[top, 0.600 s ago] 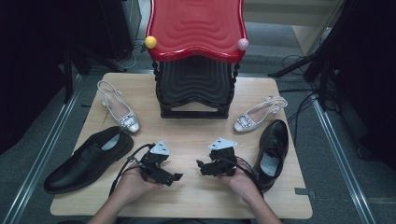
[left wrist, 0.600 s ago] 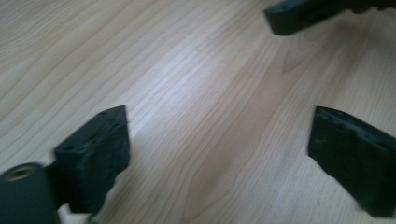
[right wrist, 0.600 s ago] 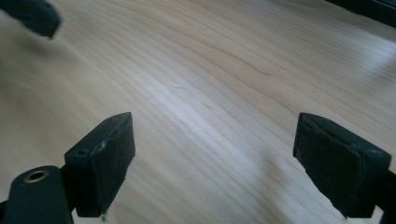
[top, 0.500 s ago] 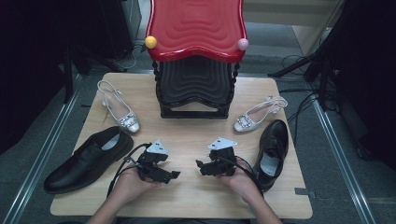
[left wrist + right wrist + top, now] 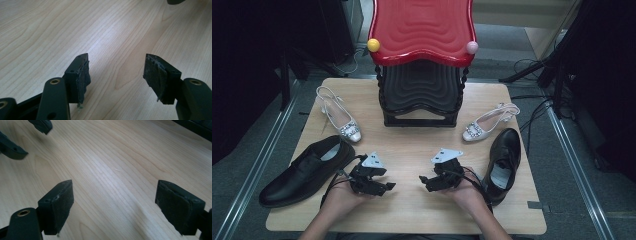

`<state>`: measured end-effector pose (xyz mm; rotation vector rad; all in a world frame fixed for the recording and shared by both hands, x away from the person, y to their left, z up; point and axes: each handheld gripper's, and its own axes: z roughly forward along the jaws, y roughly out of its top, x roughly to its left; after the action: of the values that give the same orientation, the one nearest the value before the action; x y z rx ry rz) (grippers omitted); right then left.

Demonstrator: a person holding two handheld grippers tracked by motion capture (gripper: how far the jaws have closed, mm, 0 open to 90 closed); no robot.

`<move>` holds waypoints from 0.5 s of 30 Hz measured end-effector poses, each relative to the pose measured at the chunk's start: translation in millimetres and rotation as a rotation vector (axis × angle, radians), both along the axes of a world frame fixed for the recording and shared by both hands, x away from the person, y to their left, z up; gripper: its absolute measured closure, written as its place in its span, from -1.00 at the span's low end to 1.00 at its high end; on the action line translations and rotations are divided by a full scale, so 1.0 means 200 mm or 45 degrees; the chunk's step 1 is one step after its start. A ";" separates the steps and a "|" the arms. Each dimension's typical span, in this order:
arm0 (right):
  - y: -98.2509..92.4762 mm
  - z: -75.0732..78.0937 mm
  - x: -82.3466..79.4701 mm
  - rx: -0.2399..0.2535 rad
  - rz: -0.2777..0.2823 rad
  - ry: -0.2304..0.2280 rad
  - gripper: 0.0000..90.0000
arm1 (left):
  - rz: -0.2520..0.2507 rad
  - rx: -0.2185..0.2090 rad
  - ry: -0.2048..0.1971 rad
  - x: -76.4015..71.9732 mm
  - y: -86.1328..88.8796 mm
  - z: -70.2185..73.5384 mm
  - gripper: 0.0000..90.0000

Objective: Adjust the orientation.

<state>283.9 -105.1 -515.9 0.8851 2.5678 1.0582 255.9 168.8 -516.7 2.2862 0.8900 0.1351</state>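
Note:
Two black dress shoes lie on the wooden table [image 5: 412,215]: one at the left [image 5: 304,171] and one at the right [image 5: 504,161]. Two silver slingback heels lie farther back, one left [image 5: 338,118] and one right [image 5: 488,123]. My left gripper [image 5: 387,186] rests low over the front middle of the table, jaws pointing right, open and empty [image 5: 116,72]. Facing it a short gap away, my right gripper [image 5: 424,181] points left, also open with nothing between its pads [image 5: 113,202]. In the right gripper view the left gripper's jaw tips [image 5: 40,125] appear at the top left.
A black tiered shoe rack [image 5: 421,95] with a red wavy top [image 5: 422,27] stands at the back centre of the table. Cables [image 5: 532,107] trail off the right side. Metal rails run along both sides of the table on the floor.

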 end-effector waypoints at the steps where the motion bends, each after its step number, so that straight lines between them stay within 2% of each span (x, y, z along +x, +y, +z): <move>1: 0.00 0.00 0.00 0.005 -0.003 0.003 -0.56 | -0.002 -0.004 -0.001 0.00 0.00 0.00 -0.16; 7: 0.00 0.01 0.00 0.020 0.006 -0.018 -0.43 | 0.007 -0.029 0.015 0.00 -0.01 0.00 -0.11; 8: 0.00 0.01 0.00 0.017 0.014 -0.014 -0.36 | -0.004 -0.014 0.014 0.00 0.00 0.00 -0.11; 10: 0.00 0.01 0.00 0.017 0.024 -0.011 -0.33 | 0.003 -0.015 0.017 0.00 0.00 -0.01 -0.11; 14: 0.00 0.01 0.00 0.011 0.031 -0.004 -0.23 | 0.011 -0.028 0.013 0.00 0.02 0.00 -0.10; 15: 0.00 0.01 0.00 0.015 0.039 0.015 -0.19 | 0.012 -0.034 0.014 0.00 0.03 0.01 -0.10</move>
<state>284.4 -105.9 -513.8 0.8599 2.5951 1.0813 256.1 174.1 -515.3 2.2604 0.9032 0.1147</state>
